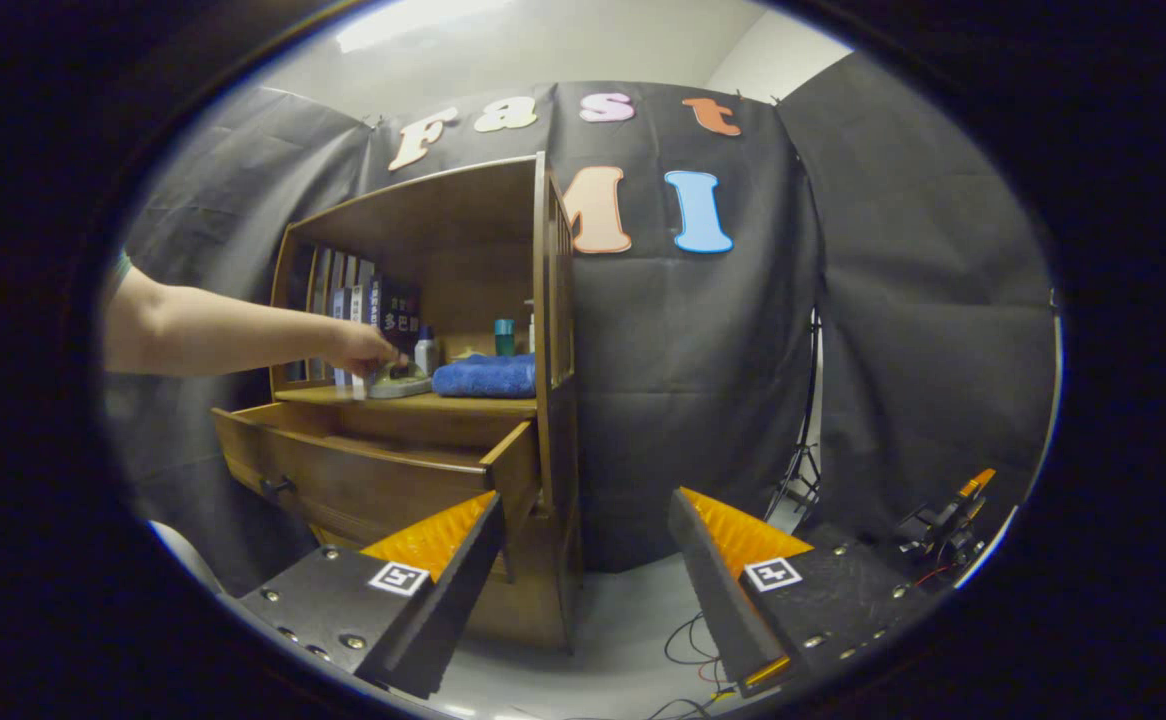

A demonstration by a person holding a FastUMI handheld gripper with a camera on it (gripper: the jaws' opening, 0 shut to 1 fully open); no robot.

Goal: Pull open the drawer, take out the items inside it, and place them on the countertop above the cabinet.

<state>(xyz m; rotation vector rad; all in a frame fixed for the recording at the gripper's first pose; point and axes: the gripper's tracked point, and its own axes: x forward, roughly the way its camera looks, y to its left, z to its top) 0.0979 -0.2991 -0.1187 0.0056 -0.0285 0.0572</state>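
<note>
A wooden cabinet (543, 330) stands ahead and left of my gripper (588, 540), whose fingers are open with nothing between them. Its drawer (363, 480) is pulled out toward me, with a dark knob (278, 487) on the front; the inside is hidden from here. On the countertop (443, 402) above the drawer lies a folded blue towel (485, 377). A person's hand (363, 350) reaches in from the left and rests on a grey-green object (400, 383) beside a small bottle (426, 352). The gripper is well back from the cabinet, off its right corner.
Books (368, 305) stand at the back left of the shelf, and a teal container (504, 337) sits behind the towel. A light stand (805, 440) rises by the black cloth on the right. Cables (693, 640) lie on the pale floor, with a clamp device (948, 525) far right.
</note>
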